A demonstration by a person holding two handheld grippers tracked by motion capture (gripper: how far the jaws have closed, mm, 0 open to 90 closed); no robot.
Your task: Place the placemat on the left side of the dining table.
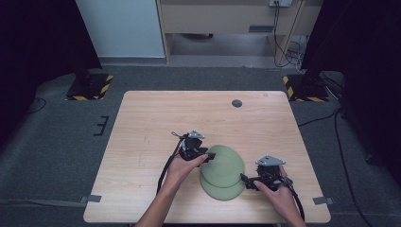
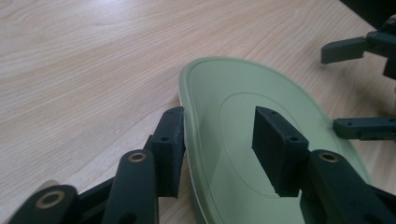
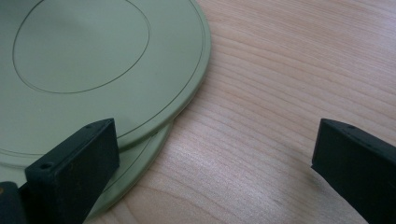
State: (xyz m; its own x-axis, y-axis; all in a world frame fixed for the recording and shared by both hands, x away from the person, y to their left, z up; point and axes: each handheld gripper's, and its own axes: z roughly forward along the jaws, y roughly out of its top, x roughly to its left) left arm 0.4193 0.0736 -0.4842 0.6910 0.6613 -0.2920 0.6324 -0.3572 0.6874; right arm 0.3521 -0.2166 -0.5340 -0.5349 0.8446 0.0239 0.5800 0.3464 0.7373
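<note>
From above, two green plates [image 1: 222, 172] overlap on the worktop [image 1: 156, 118]. The left gripper view reveals the left claw [image 2: 219, 149] spread around the top plate's [image 2: 233, 121] rim; the right claw [image 3: 210, 163] gapes beside both plates.

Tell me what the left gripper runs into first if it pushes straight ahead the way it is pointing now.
The left gripper already straddles the rim of the upper green plate, jaws open, one outside and one over the plate. Going on, the rim would probably slide deeper between the jaws. Beyond the plate is the right gripper, though depth is unclear.
</note>
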